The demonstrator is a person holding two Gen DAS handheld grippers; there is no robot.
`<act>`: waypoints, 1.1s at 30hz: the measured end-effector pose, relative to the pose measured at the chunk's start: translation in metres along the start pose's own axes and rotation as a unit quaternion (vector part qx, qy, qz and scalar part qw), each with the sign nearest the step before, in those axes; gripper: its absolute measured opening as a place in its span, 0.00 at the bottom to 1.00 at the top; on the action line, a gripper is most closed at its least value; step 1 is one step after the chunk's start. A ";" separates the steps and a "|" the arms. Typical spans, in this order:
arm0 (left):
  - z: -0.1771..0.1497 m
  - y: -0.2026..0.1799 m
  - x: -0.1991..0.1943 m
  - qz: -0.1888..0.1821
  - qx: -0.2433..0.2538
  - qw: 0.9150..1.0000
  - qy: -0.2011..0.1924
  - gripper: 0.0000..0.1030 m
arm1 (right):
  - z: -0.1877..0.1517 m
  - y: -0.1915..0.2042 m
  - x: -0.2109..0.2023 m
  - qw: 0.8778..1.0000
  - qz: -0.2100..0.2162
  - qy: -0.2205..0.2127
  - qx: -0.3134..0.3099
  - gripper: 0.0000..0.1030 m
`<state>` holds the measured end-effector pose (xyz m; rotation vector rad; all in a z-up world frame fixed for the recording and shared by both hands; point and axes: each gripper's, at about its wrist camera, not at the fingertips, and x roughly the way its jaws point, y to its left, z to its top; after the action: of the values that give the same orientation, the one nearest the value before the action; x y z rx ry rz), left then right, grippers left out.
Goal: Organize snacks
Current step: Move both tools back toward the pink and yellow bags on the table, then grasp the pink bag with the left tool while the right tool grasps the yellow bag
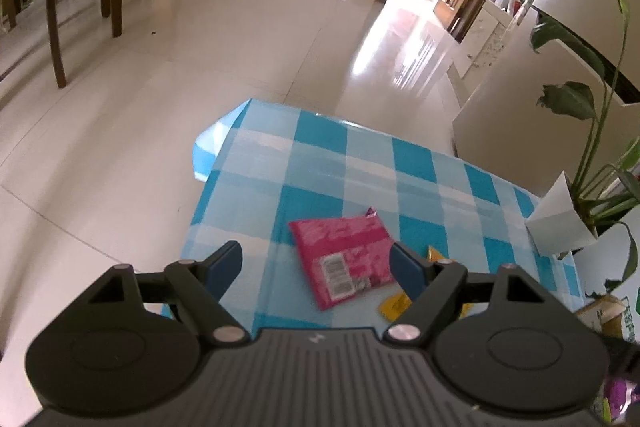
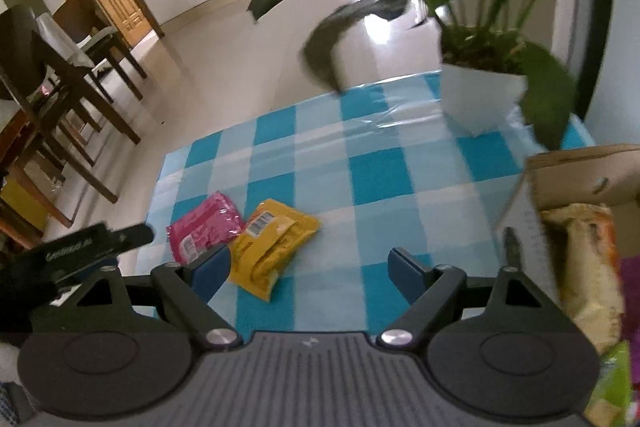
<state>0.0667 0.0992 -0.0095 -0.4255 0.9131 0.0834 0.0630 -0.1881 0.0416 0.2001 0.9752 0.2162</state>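
Two snack packets [image 2: 240, 243] lie beyond open right gripper [image 2: 310, 269] fingers [image 2: 408, 273].

A pink snack packet [image 1: 344, 259] is seen lying flat on the blue checked tablecloth [image 1: 360, 163], between the spread fingers of the left gripper [image 1: 316, 263]. A yellow packet [image 1: 394, 307] is partly hidden just right.

Left wrist camera looks steeply down along its fingers, close over the near left part of the checked tablecloth [image 1: 320, 163], floor and doorway beyond. Right wrist camera sits further right, facing the potted plant [image 2: 480, 95]. Both catch the pink snack packet [image 1: 344, 261] and yellow packet [image 2: 272, 247].
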 end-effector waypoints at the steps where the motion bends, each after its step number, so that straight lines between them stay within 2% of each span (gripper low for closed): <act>1: 0.001 -0.001 0.003 0.002 -0.001 1.000 -0.002 0.78 | 0.000 0.003 0.005 1.000 0.000 0.002 0.000 0.86; 9: 0.011 -0.004 0.037 0.033 0.010 0.999 -0.001 0.78 | 0.000 0.026 0.051 1.000 -0.024 0.011 -0.007 0.80; 14: 0.018 0.002 0.052 0.066 0.008 0.998 -0.010 0.79 | 0.000 0.046 0.074 0.999 -0.043 0.007 -0.030 0.79; 19: 0.014 0.007 0.068 0.091 0.010 0.996 0.006 0.81 | -0.003 0.055 0.091 0.998 -0.052 0.009 -0.038 0.80; 23: 0.010 0.005 0.063 0.087 0.036 0.996 0.010 0.82 | -0.006 0.064 0.092 0.994 -0.069 0.010 -0.079 0.74; 29: -0.003 -0.003 0.046 0.064 0.122 0.990 0.028 0.81 | -0.006 0.048 0.080 0.990 -0.070 0.039 -0.114 0.70; 33: -0.008 -0.012 0.029 0.011 0.188 0.982 0.017 0.81 | -0.003 0.031 0.069 0.986 -0.097 0.040 -0.130 0.67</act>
<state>0.0815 0.0815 -0.0330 -0.0662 0.9430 -0.0765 0.0949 -0.1391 -0.0066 -0.1440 1.0286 0.1726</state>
